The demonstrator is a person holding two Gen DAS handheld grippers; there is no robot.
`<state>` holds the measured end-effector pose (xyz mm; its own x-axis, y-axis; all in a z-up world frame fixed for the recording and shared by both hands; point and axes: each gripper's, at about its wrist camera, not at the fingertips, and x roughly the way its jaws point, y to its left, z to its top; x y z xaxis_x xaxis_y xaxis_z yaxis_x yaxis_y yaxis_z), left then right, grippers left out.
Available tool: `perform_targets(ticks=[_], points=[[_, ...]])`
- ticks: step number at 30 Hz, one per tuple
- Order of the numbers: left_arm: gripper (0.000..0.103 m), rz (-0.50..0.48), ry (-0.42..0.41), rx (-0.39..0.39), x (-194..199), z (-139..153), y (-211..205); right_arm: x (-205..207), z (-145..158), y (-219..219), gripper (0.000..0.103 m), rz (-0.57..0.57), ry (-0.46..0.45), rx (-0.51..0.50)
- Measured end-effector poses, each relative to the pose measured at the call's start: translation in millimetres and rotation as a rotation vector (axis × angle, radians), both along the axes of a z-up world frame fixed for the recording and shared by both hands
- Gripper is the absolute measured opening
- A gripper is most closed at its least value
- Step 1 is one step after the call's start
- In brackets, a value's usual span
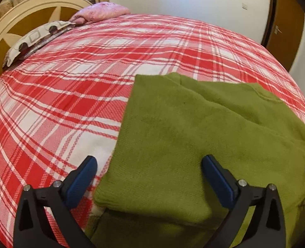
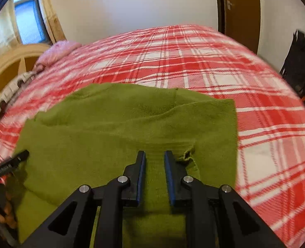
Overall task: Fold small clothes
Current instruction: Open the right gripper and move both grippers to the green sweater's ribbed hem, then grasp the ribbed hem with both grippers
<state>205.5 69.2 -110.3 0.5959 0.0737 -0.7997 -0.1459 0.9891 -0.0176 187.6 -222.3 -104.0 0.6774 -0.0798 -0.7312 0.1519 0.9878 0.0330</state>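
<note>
A green knitted garment lies partly folded on the red and white plaid bed cover. My left gripper is wide open just above the garment's near left corner, holding nothing. In the right wrist view the same garment fills the near middle. My right gripper hovers over it with the jaws a small gap apart; green fabric shows between them, but I cannot tell whether they pinch it. The left gripper's fingertip shows at the left edge.
A pink pillow and a patterned pillow lie at the cream headboard on the far left. A brown door stands beyond the bed. Dark objects sit at the right wall.
</note>
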Motion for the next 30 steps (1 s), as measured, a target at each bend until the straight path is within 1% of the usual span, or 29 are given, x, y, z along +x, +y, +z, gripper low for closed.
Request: perform_targets(ticks=[1,3,5,7,9,10,12,14,17,19,20,22,25,27,30], points=[[0.103,-0.027,0.009,0.008,-4,1,2,-8,1,3,0.02,0.01,0.011,-0.018],[0.103,-0.055,0.042,0.048,-10,1,5,-26,4,4,0.02,0.037,0.036,-0.014],[0.103,-0.094,0.037,0.048,-25,6,12,-51,12,0,0.021,0.063,0.031,0.011],[0.103,-0.119,0.013,0.055,-45,12,21,-81,21,-7,0.031,0.069,0.025,0.027],[0.103,-0.145,-0.02,0.068,-66,17,30,-117,33,-20,0.056,0.063,-0.015,0.051],[0.103,-0.149,-0.033,0.074,-73,19,33,-132,37,-23,0.059,0.058,-0.033,0.059],[0.103,-0.166,-0.071,0.068,-95,24,44,-164,45,-34,0.06,0.05,-0.06,0.091],[0.103,-0.19,-0.097,0.04,-114,28,58,-193,50,-46,0.06,0.048,-0.067,0.15],[0.103,-0.231,-0.112,0.003,-141,30,71,-235,51,-58,0.06,0.075,-0.058,0.263],[0.103,-0.267,-0.109,-0.025,-156,30,76,-260,46,-59,0.06,0.088,-0.038,0.32],[0.103,-0.296,-0.106,-0.049,-168,29,78,-270,43,-57,0.06,0.088,-0.022,0.329],[0.103,-0.336,-0.093,-0.068,-183,27,77,-289,34,-48,0.06,0.102,0.024,0.324],[0.103,-0.385,-0.08,-0.058,-206,24,72,-310,21,-30,0.06,0.147,0.074,0.318],[0.103,-0.422,-0.07,-0.05,-221,21,66,-318,12,-17,0.06,0.175,0.109,0.316],[0.103,-0.437,-0.044,-0.084,-240,17,66,-319,1,3,0.06,0.22,0.156,0.296]])
